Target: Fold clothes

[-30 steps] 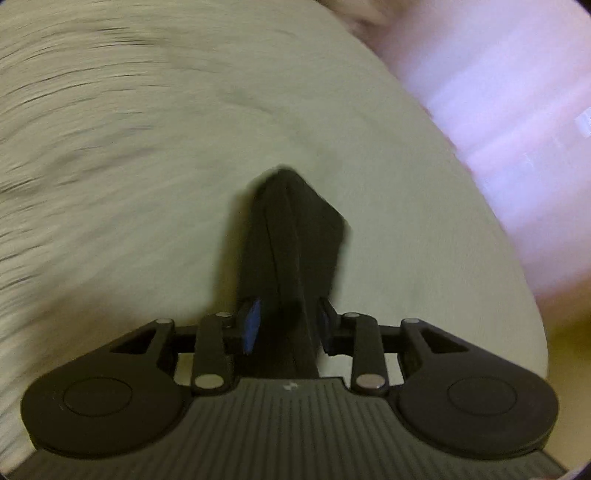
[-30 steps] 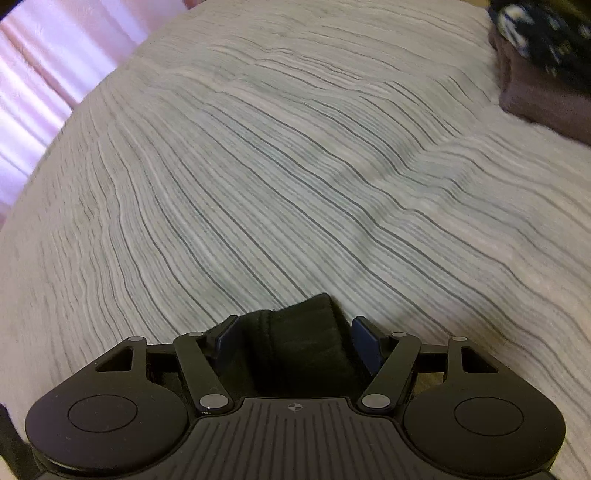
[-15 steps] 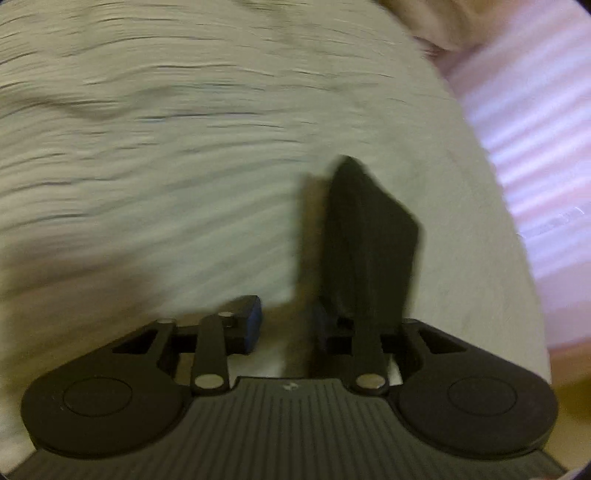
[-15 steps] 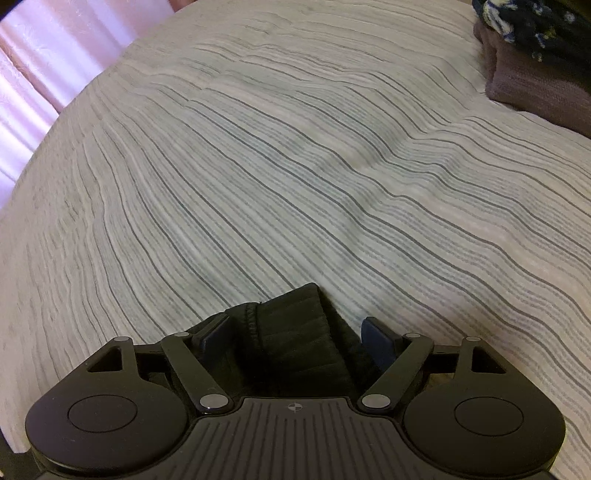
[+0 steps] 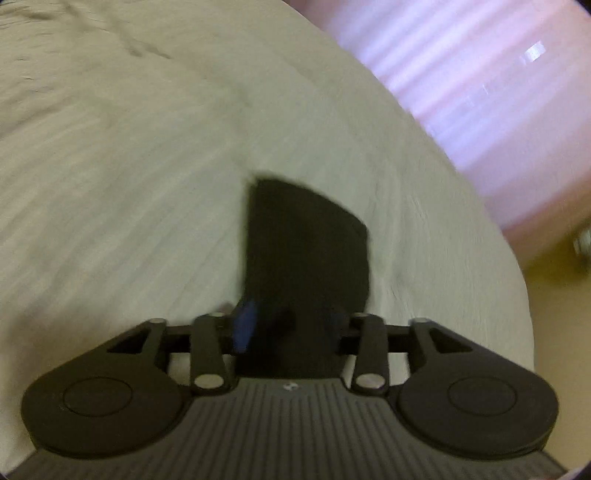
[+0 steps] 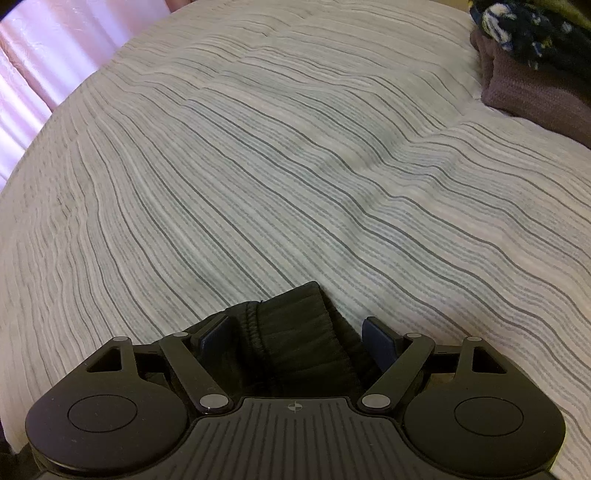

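Observation:
A black garment (image 5: 306, 251) sticks out between the fingers of my left gripper (image 5: 288, 325) over the striped bedspread (image 5: 129, 166). The jaws stand apart with the cloth lying between them; the view is blurred by motion. In the right wrist view a hemmed edge of the black garment (image 6: 291, 343) lies between the open fingers of my right gripper (image 6: 299, 332), low over the striped bedspread (image 6: 277, 166). The fingers do not press the cloth.
A pile of clothes, brown (image 6: 535, 92) under a dark patterned piece (image 6: 532, 33), sits on the bed at the far right. Pink curtains (image 5: 480, 92) hang beyond the bed's edge, also in the right wrist view (image 6: 48, 55).
My left gripper has swung about fast, and the black cloth that lay against the right finger now lies between both. My right gripper has opened wider around the cloth.

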`<state>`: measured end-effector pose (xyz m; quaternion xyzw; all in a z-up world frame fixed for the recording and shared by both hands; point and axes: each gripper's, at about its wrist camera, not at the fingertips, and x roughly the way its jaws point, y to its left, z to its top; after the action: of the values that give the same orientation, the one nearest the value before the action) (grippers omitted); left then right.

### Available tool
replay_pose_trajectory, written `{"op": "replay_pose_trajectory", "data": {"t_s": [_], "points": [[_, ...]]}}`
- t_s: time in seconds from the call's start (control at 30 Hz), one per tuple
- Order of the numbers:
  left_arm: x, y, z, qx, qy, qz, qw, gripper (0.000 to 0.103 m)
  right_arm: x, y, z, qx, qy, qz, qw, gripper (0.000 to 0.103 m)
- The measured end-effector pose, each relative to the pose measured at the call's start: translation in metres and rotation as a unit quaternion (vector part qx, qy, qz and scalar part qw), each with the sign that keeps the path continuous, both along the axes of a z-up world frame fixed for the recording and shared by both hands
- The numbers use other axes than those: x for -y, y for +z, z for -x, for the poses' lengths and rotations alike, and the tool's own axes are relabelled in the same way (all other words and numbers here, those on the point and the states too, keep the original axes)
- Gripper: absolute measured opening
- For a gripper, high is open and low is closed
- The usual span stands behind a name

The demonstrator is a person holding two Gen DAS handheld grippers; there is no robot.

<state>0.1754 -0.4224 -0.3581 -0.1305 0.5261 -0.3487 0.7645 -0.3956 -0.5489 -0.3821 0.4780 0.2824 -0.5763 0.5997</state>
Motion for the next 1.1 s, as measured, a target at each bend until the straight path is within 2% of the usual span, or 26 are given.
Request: {"op": "replay_pose_trajectory", "data": {"t_s": [0.03,0.13,0.2,0.23,0.27,0.3,0.43,0.5,0.57,0.6,0.63,0.7,0.73,0.77,0.83,0.93,0.97,1.03,1.1], "points": [[-0.001,-0.004,-0.01,-0.011,0.014,0.001,0.9998,0.049,-0.002,0.0,0.0,0.0,-0.002,0.001,1.0,0.08],[0.009,-0.026,-0.03,-0.054,0.024,0.009,0.9982,0.05,-0.005,0.002,-0.003,-0.006,-0.003,0.007,1.0,0.081],[0.019,-0.034,-0.034,-0.059,0.014,0.016,0.998,0.045,-0.005,0.001,-0.003,-0.008,-0.002,0.007,1.0,0.082],[0.023,-0.036,-0.032,-0.055,0.009,0.02,0.9982,0.021,-0.004,0.001,-0.004,-0.009,-0.001,0.006,1.0,0.083],[0.024,-0.035,-0.031,-0.051,0.006,0.019,0.9985,0.005,-0.003,0.001,-0.006,-0.011,0.0,0.005,1.0,0.083],[0.024,-0.033,-0.03,-0.047,0.005,0.017,0.9987,0.001,-0.001,0.001,-0.007,-0.013,0.001,0.004,1.0,0.083],[-0.034,0.027,-0.02,0.048,0.021,0.051,0.9973,0.002,-0.002,0.006,-0.005,-0.012,0.008,0.003,1.0,0.083],[-0.083,0.055,-0.022,0.092,0.061,0.054,0.9924,0.002,-0.004,0.009,-0.004,-0.008,0.01,0.004,1.0,0.083],[-0.135,0.066,-0.023,0.123,0.093,0.026,0.9877,0.004,-0.005,0.01,0.0,-0.005,0.009,0.008,1.0,0.083],[-0.153,0.062,-0.022,0.128,0.099,-0.005,0.9868,0.006,-0.007,0.01,0.0,-0.004,0.009,0.011,1.0,0.083],[-0.168,0.051,-0.021,0.12,0.105,-0.049,0.986,0.008,-0.009,0.011,0.0,-0.003,0.009,0.014,1.0,0.083],[-0.194,0.02,-0.019,0.071,0.126,-0.127,0.9813,0.009,-0.012,0.011,-0.002,-0.006,0.014,0.019,1.0,0.083],[-0.205,0.011,-0.013,0.057,0.138,-0.141,0.9787,0.01,-0.014,0.013,-0.004,-0.006,0.019,0.019,1.0,0.083],[-0.213,0.012,-0.004,0.06,0.151,-0.139,0.9769,0.009,-0.013,0.015,-0.004,-0.006,0.026,0.019,0.999,0.083],[-0.212,0.022,0.011,0.089,0.164,-0.158,0.9697,0.009,-0.016,0.022,-0.003,-0.008,0.043,0.02,0.999,0.083],[-0.198,0.036,0.023,0.146,0.177,-0.22,0.9482,0.009,-0.016,0.032,0.011,-0.015,0.06,0.031,0.998,0.083],[-0.192,0.044,0.024,0.161,0.173,-0.221,0.9463,0.009,-0.016,0.035,0.018,-0.013,0.06,0.034,0.998,0.083],[-0.18,0.058,0.026,0.165,0.146,-0.187,0.9575,0.009,-0.017,0.041,0.033,-0.005,0.06,0.039,0.997,0.082],[-0.165,0.065,0.03,0.152,0.113,-0.148,0.9707,0.009,-0.016,0.044,0.044,0.002,0.069,0.046,0.997,0.082]]}}
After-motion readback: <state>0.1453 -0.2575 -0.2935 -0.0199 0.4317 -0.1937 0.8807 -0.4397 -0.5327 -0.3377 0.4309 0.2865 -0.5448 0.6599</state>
